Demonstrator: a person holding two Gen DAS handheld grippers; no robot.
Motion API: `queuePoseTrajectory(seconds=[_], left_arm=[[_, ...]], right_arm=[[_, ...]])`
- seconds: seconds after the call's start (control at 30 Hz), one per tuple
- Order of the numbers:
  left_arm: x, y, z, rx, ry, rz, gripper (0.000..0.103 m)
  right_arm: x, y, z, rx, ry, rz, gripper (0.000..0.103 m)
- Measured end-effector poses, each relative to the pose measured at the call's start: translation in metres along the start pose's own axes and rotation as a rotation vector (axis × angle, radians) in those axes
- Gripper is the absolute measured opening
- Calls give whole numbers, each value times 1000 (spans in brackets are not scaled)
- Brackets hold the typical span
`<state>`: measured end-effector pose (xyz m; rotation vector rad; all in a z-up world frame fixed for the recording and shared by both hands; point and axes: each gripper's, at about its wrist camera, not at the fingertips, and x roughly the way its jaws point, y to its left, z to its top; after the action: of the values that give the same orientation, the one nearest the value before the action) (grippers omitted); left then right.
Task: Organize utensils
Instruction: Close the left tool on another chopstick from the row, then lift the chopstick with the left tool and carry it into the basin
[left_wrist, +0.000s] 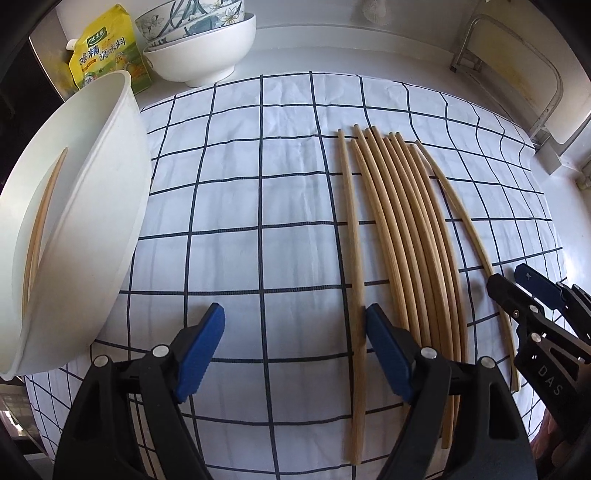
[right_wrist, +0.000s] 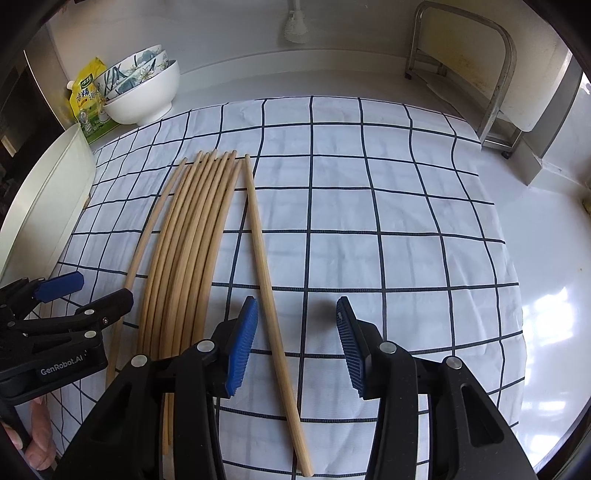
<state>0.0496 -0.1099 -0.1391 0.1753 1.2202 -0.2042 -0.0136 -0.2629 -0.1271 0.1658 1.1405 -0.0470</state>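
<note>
Several wooden chopsticks (left_wrist: 406, 240) lie side by side on the checked cloth (left_wrist: 240, 206), with one single chopstick (left_wrist: 352, 240) a little apart on their left. My left gripper (left_wrist: 295, 332) hangs open over the cloth, its right finger beside that single chopstick and nothing between its pads. A white tub (left_wrist: 92, 203) stands at the left with a chopstick (left_wrist: 40, 229) inside. In the right wrist view my right gripper (right_wrist: 295, 347) is open, and the outermost chopstick (right_wrist: 266, 277) lies on the cloth between its pads, close to the left one.
Stacked bowls (right_wrist: 147, 92) and a yellow seasoning packet (right_wrist: 86, 99) stand at the back left. A metal rack (right_wrist: 480, 74) is at the back right. The white counter (right_wrist: 546, 277) borders the cloth on the right. A hand (right_wrist: 37, 424) holds the left gripper (right_wrist: 88, 295).
</note>
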Motion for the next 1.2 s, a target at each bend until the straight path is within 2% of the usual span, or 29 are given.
queuePoseTrajectory(seconds=[0.2, 0.33, 0.43, 0.5, 0.57, 0.6, 0.67, 0.87, 1.0, 1.2], left_arm=[[4, 4, 6, -1, -5, -4, 77], [4, -1, 9, 15, -20, -9, 65], [3, -5, 9, 29, -29, -16, 47], [2, -9, 9, 41, -29, -21, 28], [3, -11, 10, 52, -22, -26, 15], [3, -13, 11, 57, -18, -25, 9], [5, -12, 12, 62, -9, -33, 7], [8, -13, 15, 60, 19, -53, 7], [-3, -1, 7, 61, 16, -64, 7], [-24, 10, 13, 61, -4, -81, 7]], right_arm=[[4, 4, 2, -22, -29, -31, 42], [5, 7, 1, -31, -48, -45, 42], [5, 9, 0, -35, -57, -44, 40], [4, 12, -1, -48, -58, -36, 31], [3, 16, -1, -64, -55, -31, 15], [3, 17, 0, -68, -51, -29, 10], [4, 17, 2, -65, -44, -22, 6], [-1, 7, 5, 7, -26, 28, 6], [-11, 4, 8, 41, -34, 48, 6], [-33, 8, 17, 63, -68, 67, 6]])
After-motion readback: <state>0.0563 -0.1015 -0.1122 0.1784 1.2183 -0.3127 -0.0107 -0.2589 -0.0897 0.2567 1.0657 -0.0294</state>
